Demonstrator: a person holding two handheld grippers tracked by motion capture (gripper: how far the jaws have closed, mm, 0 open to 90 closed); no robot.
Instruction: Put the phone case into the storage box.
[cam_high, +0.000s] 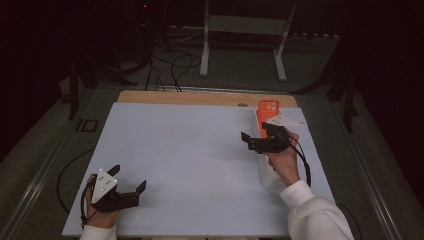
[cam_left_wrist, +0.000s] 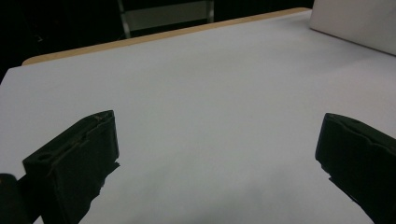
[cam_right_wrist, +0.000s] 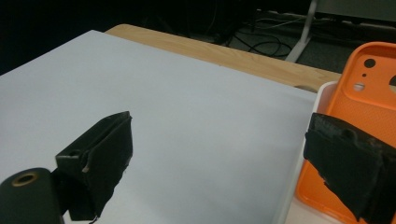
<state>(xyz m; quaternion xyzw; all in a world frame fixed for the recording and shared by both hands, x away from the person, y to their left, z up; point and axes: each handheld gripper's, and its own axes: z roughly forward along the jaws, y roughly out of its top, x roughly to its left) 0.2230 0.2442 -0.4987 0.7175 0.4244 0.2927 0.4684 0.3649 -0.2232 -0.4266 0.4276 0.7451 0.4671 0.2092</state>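
Grippers are resting over a white board (cam_high: 200, 165) that is covering the table; the right gripper (cam_high: 257, 137) is hovering at about three o'clock on the board, with its jaws standing wide apart and holding nothing; in the right gripper view (cam_right_wrist: 217, 158) one jaw is sitting over bare board and the other over an orange phone case (cam_right_wrist: 373, 98); the orange phone case (cam_high: 267, 112) is lying inside a long white tray (cam_high: 272, 177) at the right edge, at about two o'clock, with its camera holes pointing to the far side; the left gripper (cam_high: 131, 179) is waiting at about eight o'clock, well apart from the case, jaws also wide and empty (cam_left_wrist: 217, 154).
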